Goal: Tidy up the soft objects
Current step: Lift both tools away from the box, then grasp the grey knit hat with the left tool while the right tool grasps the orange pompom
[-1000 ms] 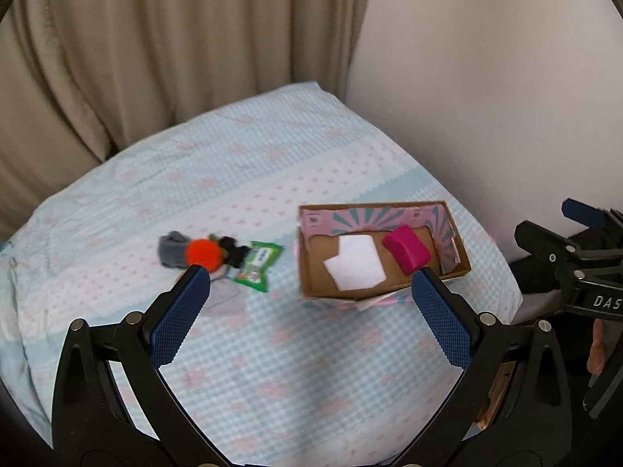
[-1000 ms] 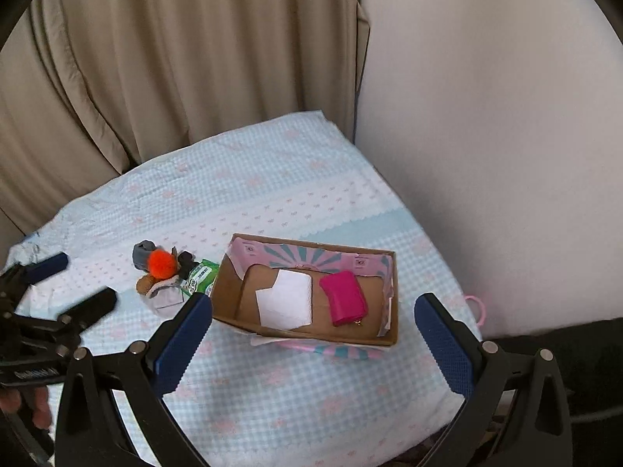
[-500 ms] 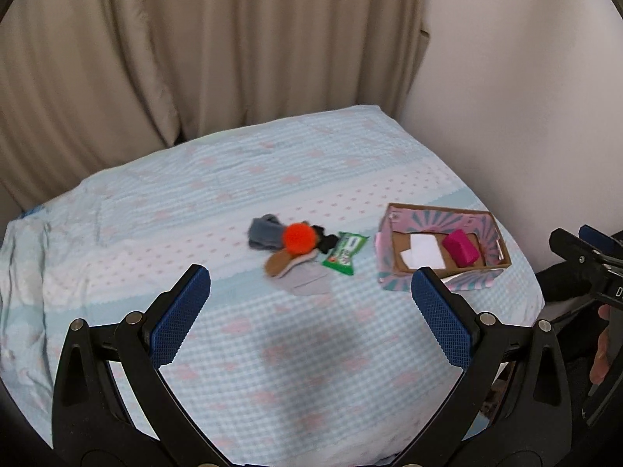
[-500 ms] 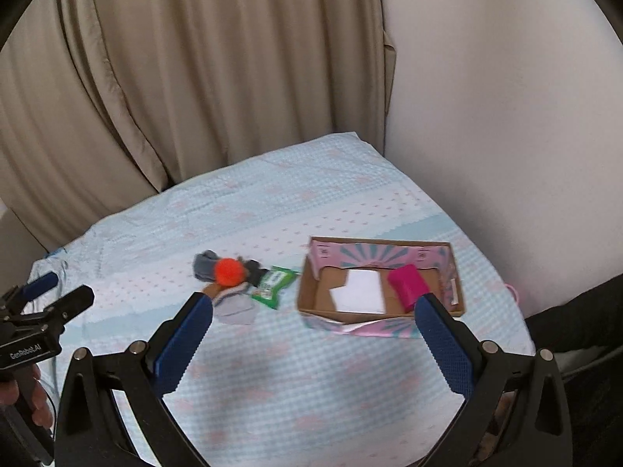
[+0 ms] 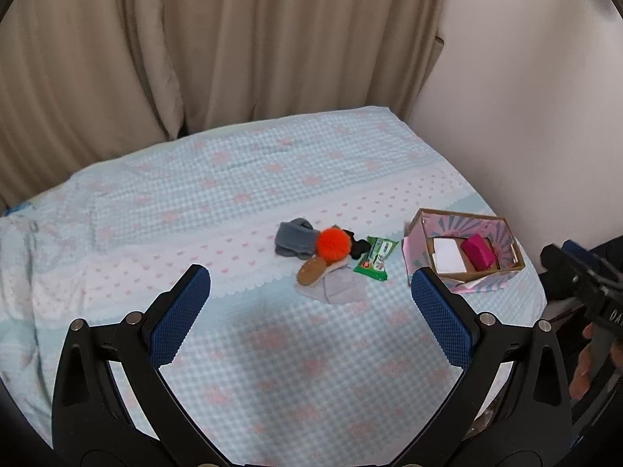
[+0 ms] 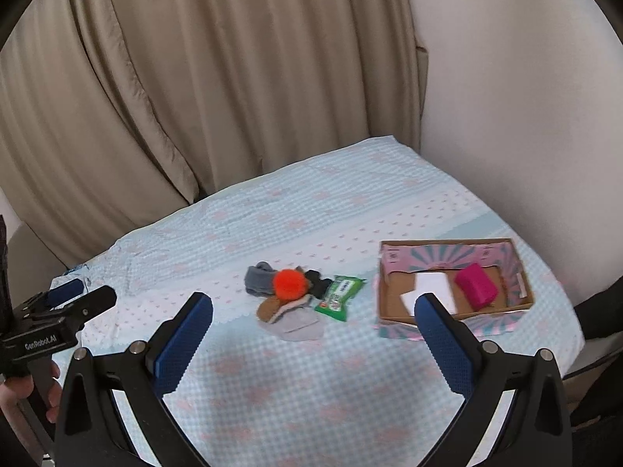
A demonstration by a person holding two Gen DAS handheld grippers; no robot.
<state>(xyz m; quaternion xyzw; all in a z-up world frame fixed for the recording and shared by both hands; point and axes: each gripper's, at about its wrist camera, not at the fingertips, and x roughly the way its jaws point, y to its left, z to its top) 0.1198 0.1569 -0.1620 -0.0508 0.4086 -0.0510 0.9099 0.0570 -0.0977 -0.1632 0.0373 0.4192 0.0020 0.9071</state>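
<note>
Currently your left gripper [image 5: 309,295] and right gripper [image 6: 313,325] both hover above the bed [image 5: 241,194], fingers spread wide and empty. Your soft pile, orange pompom [image 5: 331,243] on top, lies left of the cardboard box [image 6: 521,276] holding a pink pouch [image 6: 476,286].

left claw [image 5: 309,286] spread wide, empty, right claw [image 6: 313,313] likewise

A bed [image 5: 272,350] with a pale blue checked sheet fills the corner between beige curtains [image 5: 233,46] and a white wall [image 5: 525,97].
</note>
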